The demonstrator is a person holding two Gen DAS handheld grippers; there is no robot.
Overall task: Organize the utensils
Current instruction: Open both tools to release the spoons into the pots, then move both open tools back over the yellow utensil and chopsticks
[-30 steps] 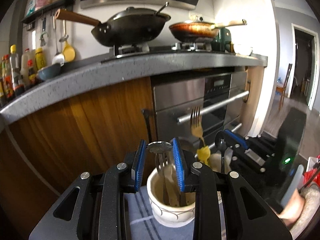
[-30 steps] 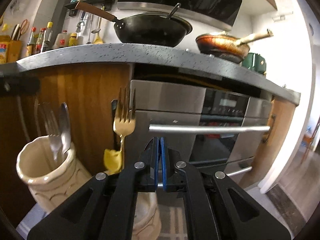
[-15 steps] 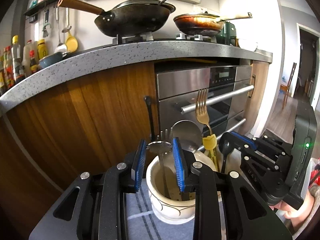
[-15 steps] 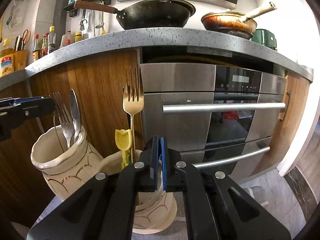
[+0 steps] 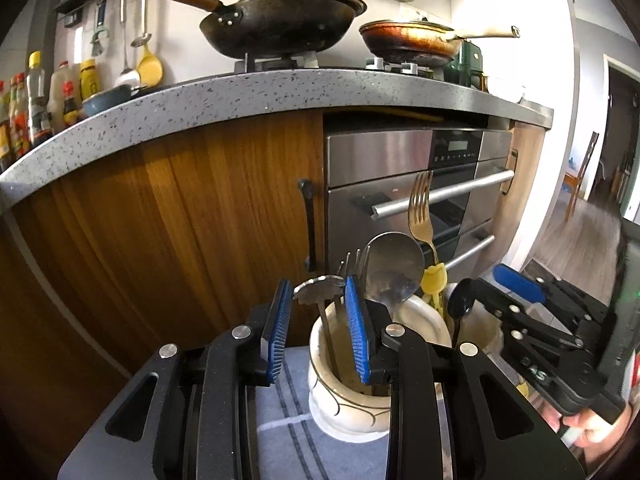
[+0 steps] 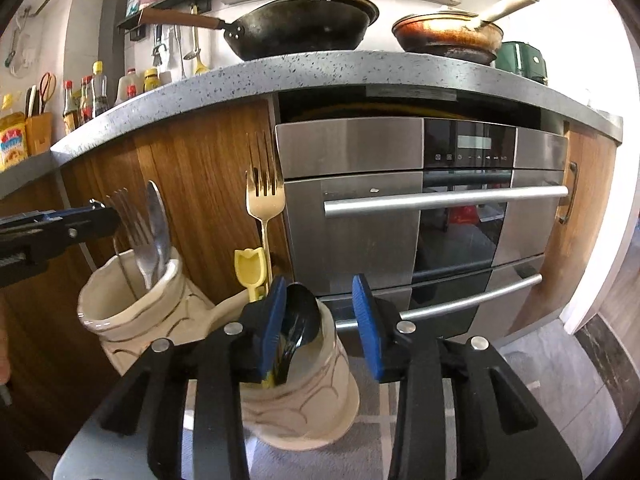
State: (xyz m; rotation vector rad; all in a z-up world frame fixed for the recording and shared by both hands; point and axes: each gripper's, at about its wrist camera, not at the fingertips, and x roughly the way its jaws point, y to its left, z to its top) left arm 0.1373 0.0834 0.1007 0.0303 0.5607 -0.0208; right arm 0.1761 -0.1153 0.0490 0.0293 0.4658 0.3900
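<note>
Two cream ceramic holders stand on a grey striped cloth. My left gripper is shut on a steel utensil by its flat top end, its stem down inside the left holder, which also holds a steel spoon and forks. My right gripper is open above the right holder. A black spoon stands in that holder beside my left pad, with a gold fork and a yellow utensil. The left holder shows at left in the right wrist view.
A wooden cabinet and a steel oven stand right behind the holders. A speckled grey counter overhangs above, carrying a black wok and a frying pan. Bottles line the counter's left end.
My right gripper has opened, letting go of the black spoon, which now stands in the right holder. Both grippers have sunk lower. My left gripper still grips the steel utensil.
</note>
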